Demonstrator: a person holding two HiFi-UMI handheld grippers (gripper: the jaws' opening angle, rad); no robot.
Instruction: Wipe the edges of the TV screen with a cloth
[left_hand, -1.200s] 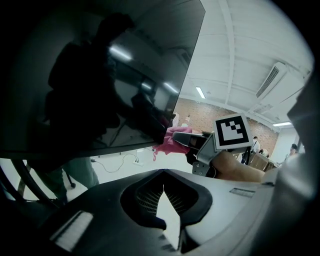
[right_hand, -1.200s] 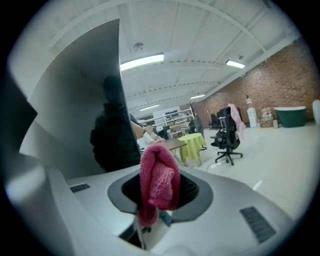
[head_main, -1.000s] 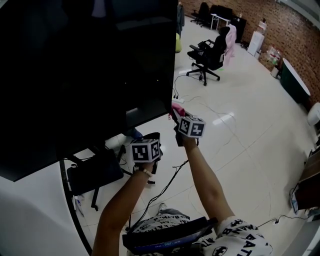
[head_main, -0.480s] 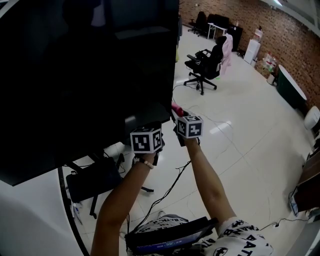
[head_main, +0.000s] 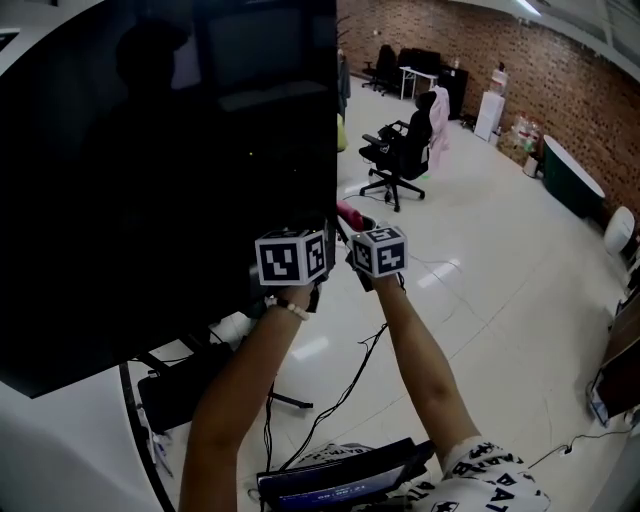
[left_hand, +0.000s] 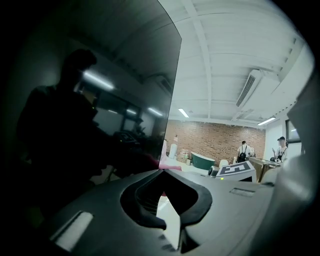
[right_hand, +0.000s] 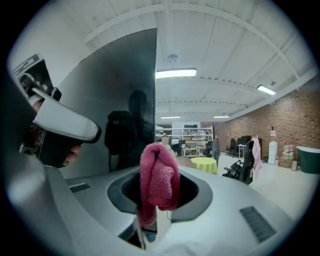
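Pinching a pink cloth (right_hand: 159, 175), my right claw (right_hand: 145, 220) has its jaws closed on the lower part of the fold, and the rest stands up out of them as a soft wad. My left claw (left_hand: 167, 210) is only a little open, with nothing in the narrow gap; it faces the dark glass just inside the TV's border, beside the right one.

What matters for the next stroke is how the cloth lies to the right edge of the TV (right_hand: 155, 85). From the right gripper view that edge runs as a straight line up and away from the top of the wad, so the cloth is lined up with it at its lower end. In the head view the cloth sits just beside the TV's bottom right corner (head_main: 335, 212); whether it is touching I cannot tell. I judge the right claw should do the wiping, travelling upward along that edge.

Farther off, an office chair (head_main: 400, 160) stands on the pale floor (head_main: 480, 300), with a brick wall (head_main: 560, 110) behind.
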